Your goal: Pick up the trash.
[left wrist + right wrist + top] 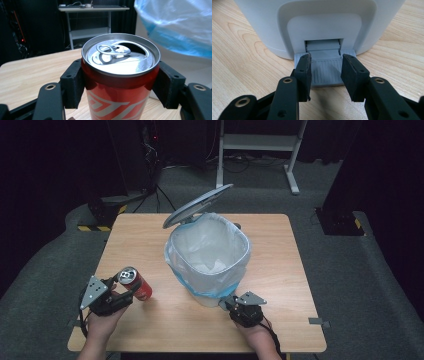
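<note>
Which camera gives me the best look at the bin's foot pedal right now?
The right gripper view: the grey ribbed pedal sits close up at the bin's base, with the right gripper pressing down on it, one jaw at each side edge. In the high view that gripper hides it, though the raised lid shows it is pressed. The left gripper view gives the red can.

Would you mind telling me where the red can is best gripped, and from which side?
Grip the can on its round wall just below the top rim, coming in level from the side. It stands upright, so opposite sides of the wall are free, and the rim helps stop it slipping down. The left gripper holds it just so, a finger pressed on each side.
</note>
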`<action>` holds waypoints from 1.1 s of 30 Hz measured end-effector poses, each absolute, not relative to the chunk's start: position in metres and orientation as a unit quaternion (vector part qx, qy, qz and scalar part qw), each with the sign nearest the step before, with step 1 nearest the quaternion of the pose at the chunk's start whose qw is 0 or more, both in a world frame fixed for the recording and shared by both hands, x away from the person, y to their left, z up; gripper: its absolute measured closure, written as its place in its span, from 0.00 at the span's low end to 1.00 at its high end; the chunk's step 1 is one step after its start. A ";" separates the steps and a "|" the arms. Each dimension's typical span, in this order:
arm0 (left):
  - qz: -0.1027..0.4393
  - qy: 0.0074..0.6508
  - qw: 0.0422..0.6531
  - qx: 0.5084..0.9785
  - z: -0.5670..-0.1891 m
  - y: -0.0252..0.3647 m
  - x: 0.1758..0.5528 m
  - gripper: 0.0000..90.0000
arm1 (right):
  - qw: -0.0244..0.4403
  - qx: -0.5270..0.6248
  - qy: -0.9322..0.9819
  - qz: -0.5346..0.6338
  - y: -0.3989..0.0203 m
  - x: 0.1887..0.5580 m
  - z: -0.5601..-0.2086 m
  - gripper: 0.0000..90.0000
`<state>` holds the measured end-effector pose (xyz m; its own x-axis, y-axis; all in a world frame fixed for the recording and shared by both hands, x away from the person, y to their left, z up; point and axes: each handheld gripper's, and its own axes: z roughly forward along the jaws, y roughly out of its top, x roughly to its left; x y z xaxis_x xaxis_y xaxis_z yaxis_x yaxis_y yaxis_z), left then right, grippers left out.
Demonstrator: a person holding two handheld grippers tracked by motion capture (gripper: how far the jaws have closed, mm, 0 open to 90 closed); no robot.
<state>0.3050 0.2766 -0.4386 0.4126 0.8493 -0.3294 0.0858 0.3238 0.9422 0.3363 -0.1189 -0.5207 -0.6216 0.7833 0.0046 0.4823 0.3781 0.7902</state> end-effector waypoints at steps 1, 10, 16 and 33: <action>0.286 0.458 0.673 0.505 -0.437 0.275 0.304 0.37 | 0.190 0.391 0.808 0.397 -0.119 0.336 -0.521 0.67; 0.293 0.443 0.691 0.490 -0.424 0.259 0.292 0.37 | 0.188 0.392 0.809 0.396 -0.119 0.337 -0.520 0.67; 0.302 0.449 0.681 0.493 -0.422 0.250 0.292 0.37 | 0.186 0.390 0.811 0.395 -0.119 0.338 -0.520 0.67; 0.312 0.424 0.720 0.452 -0.376 0.236 0.281 0.38 | 0.187 0.391 0.810 0.395 -0.119 0.337 -0.520 0.67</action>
<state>0.2811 0.2359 -0.3764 0.4450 0.8333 -0.3281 -0.0655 0.3957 0.9161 0.3371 -0.1190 -0.5200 -0.6251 0.7805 0.0064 0.4852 0.3821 0.7865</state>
